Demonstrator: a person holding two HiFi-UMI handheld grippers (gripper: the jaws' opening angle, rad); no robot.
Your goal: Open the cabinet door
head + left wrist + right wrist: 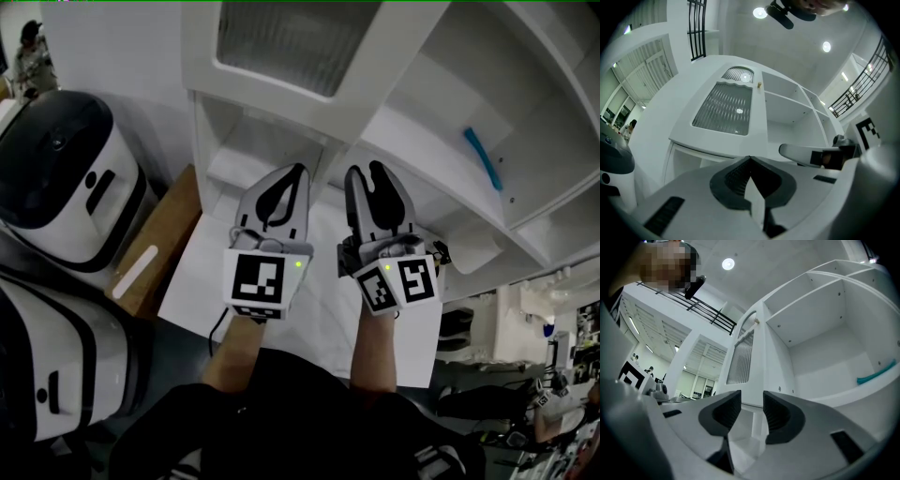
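Right gripper [366,171] [751,399]: jaws spread, with a clear gap between the ribbed dark pads. Nothing sits in the gap and the pads press on nothing. Through the gap only the white lower front of the cabinet shows, farther off.

Left gripper [298,171] [750,159]: jaws pressed together at the tips, with nothing pinched between them. It touches nothing in any view.

The two grippers are side by side and close together, each held in one of the person's hands, tips pointing toward the cabinet.

White cabinet door with a ribbed frosted-glass panel [281,37] [724,108] [740,357]: it stands open, swung away from the cabinet front. It is ahead of and above the left gripper. From the right gripper it appears nearly edge-on, ahead and a little to the left. A small pale knob [759,86] sits on the door's free edge, well above both grippers.

White cabinet with open shelf compartments [441,112] [787,112] [825,333]: its uncovered interior lies ahead and to the right of the right gripper.

A slim blue-green object [483,157] [876,373] lies on a shelf far to the right of the right gripper; I cannot tell what it is.

A white rounded machine with a black top [56,178] stands well to the left of the left gripper.
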